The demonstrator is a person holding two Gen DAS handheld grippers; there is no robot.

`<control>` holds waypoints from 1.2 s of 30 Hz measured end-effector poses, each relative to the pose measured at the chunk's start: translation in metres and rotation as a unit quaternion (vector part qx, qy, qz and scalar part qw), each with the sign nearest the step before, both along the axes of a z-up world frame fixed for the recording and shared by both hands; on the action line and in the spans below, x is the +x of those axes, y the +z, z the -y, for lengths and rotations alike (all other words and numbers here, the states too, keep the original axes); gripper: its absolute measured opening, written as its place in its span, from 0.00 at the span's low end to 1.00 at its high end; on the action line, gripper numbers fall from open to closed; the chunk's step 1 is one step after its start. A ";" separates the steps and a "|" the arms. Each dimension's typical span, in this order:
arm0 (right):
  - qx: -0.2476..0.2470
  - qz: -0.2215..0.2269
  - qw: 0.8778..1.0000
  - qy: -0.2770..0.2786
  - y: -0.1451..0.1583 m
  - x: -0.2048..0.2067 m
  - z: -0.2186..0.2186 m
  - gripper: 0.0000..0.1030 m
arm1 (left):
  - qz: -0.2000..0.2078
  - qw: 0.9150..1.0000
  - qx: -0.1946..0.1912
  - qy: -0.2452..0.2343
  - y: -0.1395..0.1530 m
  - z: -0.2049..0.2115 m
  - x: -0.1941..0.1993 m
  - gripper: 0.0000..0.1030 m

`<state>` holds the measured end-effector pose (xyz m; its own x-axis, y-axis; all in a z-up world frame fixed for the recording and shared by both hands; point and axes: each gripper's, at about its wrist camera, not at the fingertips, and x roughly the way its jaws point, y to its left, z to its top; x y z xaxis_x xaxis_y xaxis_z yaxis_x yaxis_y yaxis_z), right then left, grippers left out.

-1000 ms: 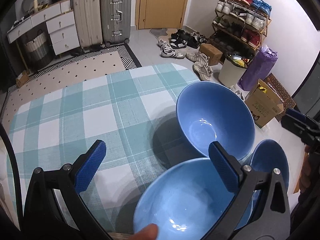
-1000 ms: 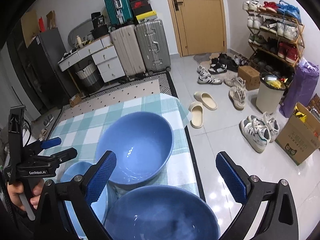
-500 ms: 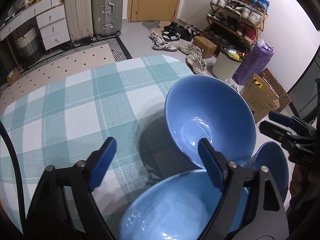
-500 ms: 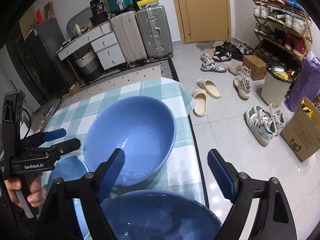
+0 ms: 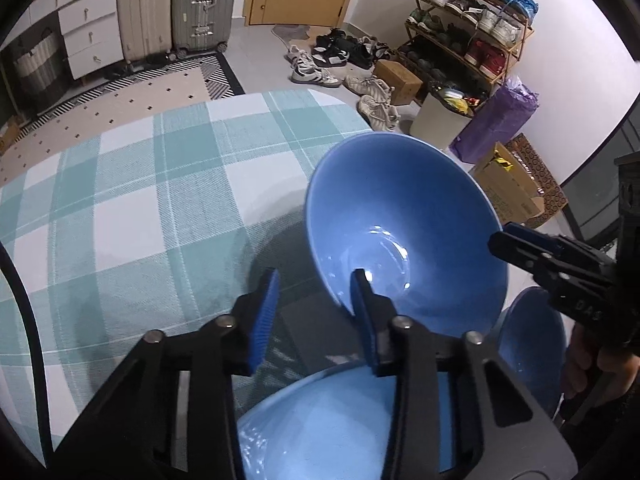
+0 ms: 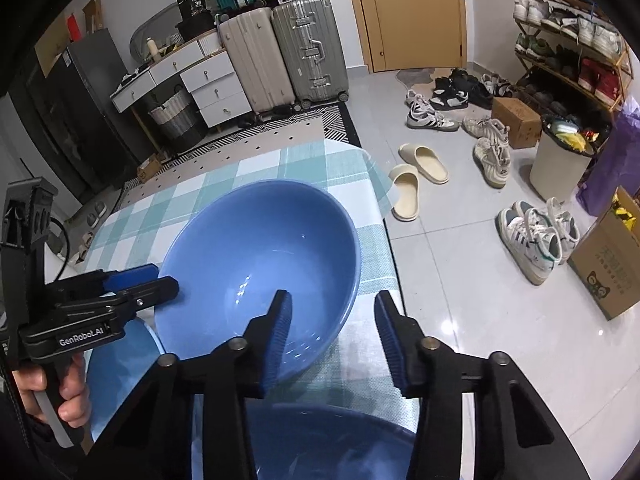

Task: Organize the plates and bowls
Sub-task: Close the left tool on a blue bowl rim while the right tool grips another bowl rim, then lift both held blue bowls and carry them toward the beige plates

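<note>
Three blue bowls sit on a table with a teal checked cloth (image 5: pixel 120 200). The large bowl (image 5: pixel 404 232) (image 6: pixel 260 264) is in the middle. A second bowl (image 5: pixel 340 420) (image 6: pixel 320 440) lies close under the cameras, and a smaller bowl (image 5: pixel 528 344) (image 6: pixel 116 368) is beside them. My left gripper (image 5: pixel 314 304) (image 6: pixel 160 280) straddles the large bowl's near-left rim. Its jaws are closing, and a gap still shows outside the rim. My right gripper (image 6: pixel 334 320) (image 5: pixel 516 240) straddles the opposite rim, one finger inside the bowl. Its jaws are closing too and do not press on the rim.
The table's right edge (image 6: pixel 384 232) drops to a tiled floor with slippers (image 6: pixel 416 176), sneakers (image 6: pixel 536 236), a white bin (image 6: pixel 560 160) and a cardboard box (image 6: pixel 612 264). Suitcases (image 6: pixel 280 52), white drawers (image 6: pixel 208 80) and a shoe rack (image 5: pixel 472 28) stand farther back.
Both grippers came down and forward onto the large bowl's rim, one on each side. Their jaws narrowed from wide open to a small gap around the rim.
</note>
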<state>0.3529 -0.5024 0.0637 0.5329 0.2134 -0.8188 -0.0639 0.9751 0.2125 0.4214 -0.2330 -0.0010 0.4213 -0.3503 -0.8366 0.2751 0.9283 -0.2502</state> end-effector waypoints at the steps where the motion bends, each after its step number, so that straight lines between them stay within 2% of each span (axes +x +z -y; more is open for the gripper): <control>1: -0.003 -0.002 1.000 0.000 -0.001 0.001 0.000 0.37 | 0.000 1.000 -0.003 -0.003 0.000 0.001 0.000 0.25; 4: -0.006 -0.005 1.000 0.002 -0.005 0.002 -0.002 0.27 | 0.005 1.000 -0.003 -0.016 0.002 0.007 -0.002 0.15; 5: -0.010 -0.005 1.000 0.003 -0.006 0.002 -0.003 0.23 | 0.008 1.000 0.000 -0.017 0.003 0.008 -0.003 0.15; 10: -0.026 -0.001 1.000 0.004 -0.008 0.001 -0.005 0.18 | 0.012 1.000 0.004 -0.019 0.004 0.012 -0.005 0.15; 19: -0.025 0.009 1.000 0.000 -0.004 -0.001 0.000 0.18 | 0.019 1.000 0.002 -0.023 0.009 0.016 -0.007 0.15; 36: -0.040 0.072 0.997 -0.013 0.044 -0.025 0.010 0.18 | 0.080 0.996 -0.019 -0.027 0.075 0.023 -0.041 0.15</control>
